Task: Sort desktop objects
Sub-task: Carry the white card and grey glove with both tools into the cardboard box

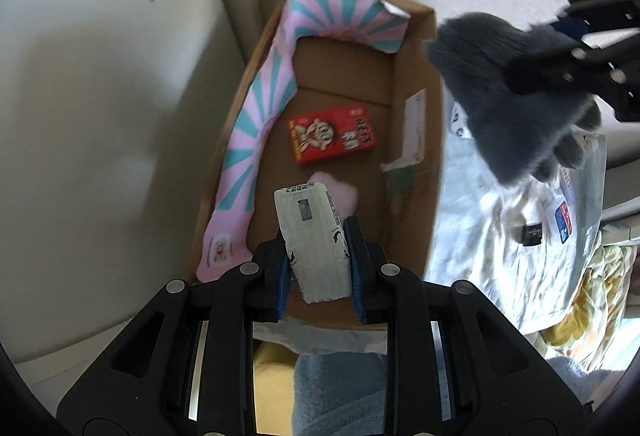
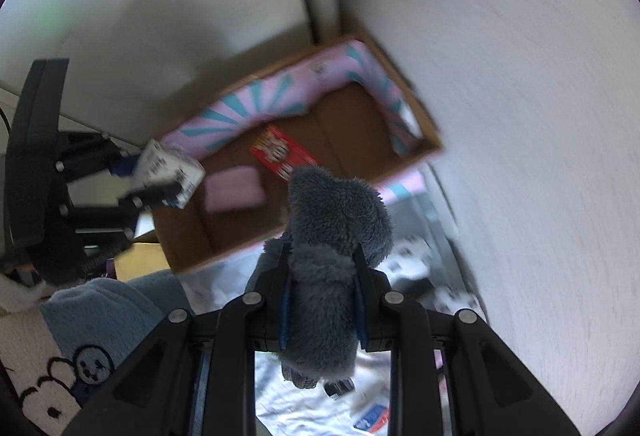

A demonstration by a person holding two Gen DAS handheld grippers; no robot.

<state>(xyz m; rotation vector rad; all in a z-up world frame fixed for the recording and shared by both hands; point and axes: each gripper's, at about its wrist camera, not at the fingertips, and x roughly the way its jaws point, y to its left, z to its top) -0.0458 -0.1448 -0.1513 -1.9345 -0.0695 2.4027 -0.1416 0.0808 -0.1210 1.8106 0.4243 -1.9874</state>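
My left gripper (image 1: 318, 232) is shut on a small white carton (image 1: 314, 240) and holds it above the near end of an open cardboard box (image 1: 416, 196). In the box lie a red snack box (image 1: 334, 134) and a pink pad (image 1: 340, 192). My right gripper (image 2: 322, 256) is shut on a grey plush toy (image 2: 334, 232), held above the box's near right rim. The toy (image 1: 516, 92) and right gripper (image 1: 568, 48) show at the upper right of the left wrist view. The left gripper (image 2: 156, 176) with the carton (image 2: 168, 172) shows at the left of the right wrist view.
A pink and teal striped liner (image 1: 256, 108) runs along the box's left and far walls. A crinkled silver bag (image 1: 520, 236) lies right of the box. A blue plush blanket (image 2: 100, 316) lies near me. White walls stand behind and to the left.
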